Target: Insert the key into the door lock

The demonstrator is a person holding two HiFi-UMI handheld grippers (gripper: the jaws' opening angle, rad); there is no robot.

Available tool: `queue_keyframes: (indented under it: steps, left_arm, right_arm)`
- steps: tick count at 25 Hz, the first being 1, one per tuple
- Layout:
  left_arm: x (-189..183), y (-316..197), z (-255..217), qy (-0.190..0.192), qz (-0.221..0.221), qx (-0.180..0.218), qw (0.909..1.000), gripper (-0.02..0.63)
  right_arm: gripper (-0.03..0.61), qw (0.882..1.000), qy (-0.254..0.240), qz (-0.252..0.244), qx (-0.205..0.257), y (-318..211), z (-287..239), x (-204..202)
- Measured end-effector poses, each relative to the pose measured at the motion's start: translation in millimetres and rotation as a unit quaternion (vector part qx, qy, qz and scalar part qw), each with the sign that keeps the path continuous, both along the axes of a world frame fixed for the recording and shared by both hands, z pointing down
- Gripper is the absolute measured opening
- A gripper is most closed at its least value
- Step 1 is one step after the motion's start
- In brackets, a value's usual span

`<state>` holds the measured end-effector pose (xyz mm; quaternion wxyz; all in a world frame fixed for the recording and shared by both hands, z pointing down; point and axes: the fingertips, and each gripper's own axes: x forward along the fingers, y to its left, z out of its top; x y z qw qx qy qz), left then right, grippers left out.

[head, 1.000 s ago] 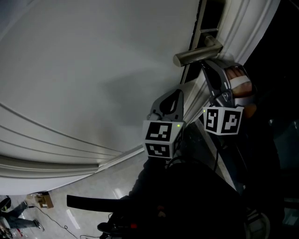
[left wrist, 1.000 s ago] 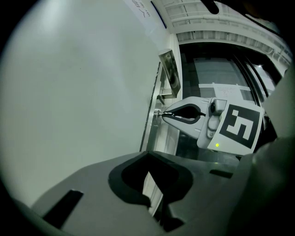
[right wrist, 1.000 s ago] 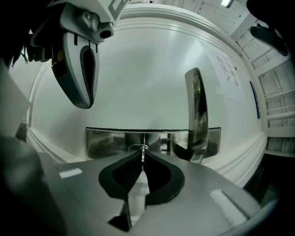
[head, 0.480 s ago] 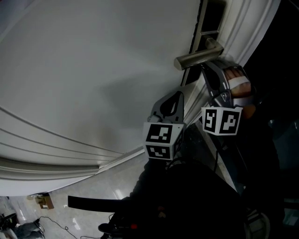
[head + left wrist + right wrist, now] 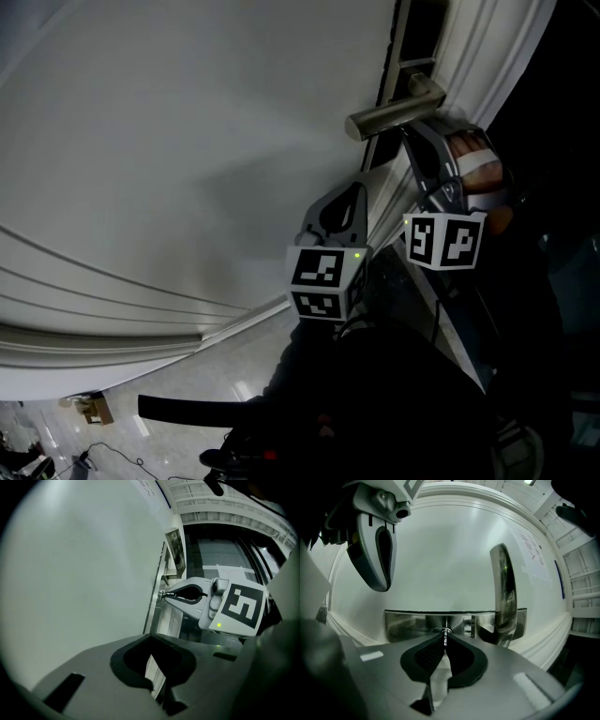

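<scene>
A white door (image 5: 187,141) carries a brushed metal lever handle (image 5: 394,111), (image 5: 504,592). Under the handle my right gripper (image 5: 411,133) points at the door's lock plate (image 5: 405,623). In the right gripper view it (image 5: 445,639) is shut on a thin key (image 5: 445,637), whose tip sits at the keyhole (image 5: 442,631). How deep the key goes is hidden. My left gripper (image 5: 351,187) hangs lower and to the left, shut with nothing in it (image 5: 150,639). The left gripper view shows the right gripper (image 5: 162,594) touching the door's edge.
A hand (image 5: 478,173) holds the right gripper beside its marker cube (image 5: 445,241). The door frame's mouldings (image 5: 487,56) run along the right, with dark space beyond. Tiled floor with cables (image 5: 103,441) lies far below. The left gripper's jaw (image 5: 377,545) hangs close by the lock plate.
</scene>
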<state>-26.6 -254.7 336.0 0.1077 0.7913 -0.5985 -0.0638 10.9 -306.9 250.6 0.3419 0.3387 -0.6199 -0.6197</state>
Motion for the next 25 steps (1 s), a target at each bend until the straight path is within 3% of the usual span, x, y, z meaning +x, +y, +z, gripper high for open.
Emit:
queue_keyframes:
  steps: [13, 22, 25]
  left_arm:
    - [-6.0, 7.3, -0.1, -0.005, -0.013, -0.002, 0.9999, 0.001]
    - [-5.5, 11.4, -4.2, -0.016, -0.019, 0.004, 0.9997, 0.002]
    - [-9.1, 14.1, -2.6, -0.016, -0.026, 0.004, 0.9995, 0.0]
  right_arm:
    - [0.015, 1.0, 0.0, 0.004, 0.021, -1.4, 0.7, -0.4]
    - [0.028, 0.998, -0.053, -0.017, -0.016, 4.6, 0.9, 12.1]
    - [0.028, 0.993, -0.105, -0.037, -0.047, 15.9, 0.7, 25.4]
